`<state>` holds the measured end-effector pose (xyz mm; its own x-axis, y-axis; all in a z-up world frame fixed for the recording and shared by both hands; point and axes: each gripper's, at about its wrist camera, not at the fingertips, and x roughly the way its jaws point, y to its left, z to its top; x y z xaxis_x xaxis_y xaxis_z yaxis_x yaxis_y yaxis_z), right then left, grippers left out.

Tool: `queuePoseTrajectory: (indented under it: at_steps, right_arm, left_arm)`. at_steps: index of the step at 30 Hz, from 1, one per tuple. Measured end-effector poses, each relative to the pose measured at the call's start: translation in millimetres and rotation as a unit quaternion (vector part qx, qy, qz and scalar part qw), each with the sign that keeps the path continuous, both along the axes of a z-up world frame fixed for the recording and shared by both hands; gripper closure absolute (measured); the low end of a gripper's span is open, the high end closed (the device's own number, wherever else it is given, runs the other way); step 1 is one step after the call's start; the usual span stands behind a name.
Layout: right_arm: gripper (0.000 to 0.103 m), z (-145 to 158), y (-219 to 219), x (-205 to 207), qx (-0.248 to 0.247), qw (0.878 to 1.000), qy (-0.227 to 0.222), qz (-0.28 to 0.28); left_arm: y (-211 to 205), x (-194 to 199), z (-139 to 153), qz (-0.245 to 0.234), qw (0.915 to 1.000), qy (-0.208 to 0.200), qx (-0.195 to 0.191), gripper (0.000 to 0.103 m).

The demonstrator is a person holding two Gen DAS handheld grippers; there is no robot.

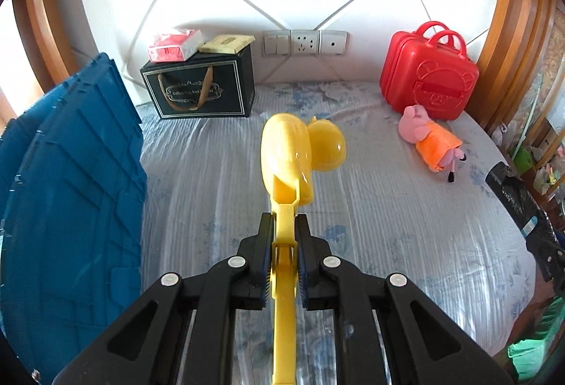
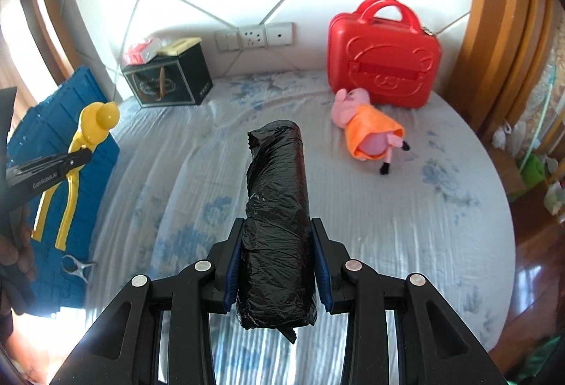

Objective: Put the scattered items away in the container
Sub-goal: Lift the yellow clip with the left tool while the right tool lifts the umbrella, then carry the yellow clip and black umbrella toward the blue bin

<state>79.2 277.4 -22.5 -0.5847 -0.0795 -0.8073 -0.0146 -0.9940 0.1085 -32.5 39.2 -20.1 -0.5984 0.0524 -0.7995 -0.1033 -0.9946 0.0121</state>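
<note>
My left gripper (image 1: 284, 222) is shut on the handles of a yellow duck-head clamp toy (image 1: 293, 155), held above the bed. In the right wrist view the yellow toy (image 2: 95, 124) hangs over the blue plastic container (image 2: 56, 116), still in the left gripper (image 2: 79, 159). My right gripper (image 2: 277, 226) is shut on a black roll of plastic bags (image 2: 277, 194), lifted off the sheet. The blue container (image 1: 70, 191) fills the left of the left wrist view. A pink pig plush in an orange dress (image 2: 367, 127) lies on the bed in front of a red toy suitcase (image 2: 383, 56).
A black gift box (image 1: 201, 88) with a red tissue pack (image 1: 173, 44) on top stands against the wall by the sockets (image 1: 305, 41). A small silver metal piece (image 2: 76, 268) lies on the blue container. Wooden bed frame (image 1: 512, 32) curves around the mattress (image 1: 406, 226).
</note>
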Motion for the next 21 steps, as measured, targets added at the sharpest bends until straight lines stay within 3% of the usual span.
queuePoseTrajectory:
  at_steps: [10,21]
  right_arm:
    - [0.069,55,-7,35,-0.019,0.999,0.044,0.019]
    - [0.069,63,0,47,-0.024,0.998,0.056,0.019]
  left_arm:
    - [1,39,35,-0.002,0.9996,0.027,0.003,0.091]
    - [12,63,62,-0.011,0.9986,0.052,0.0,0.091]
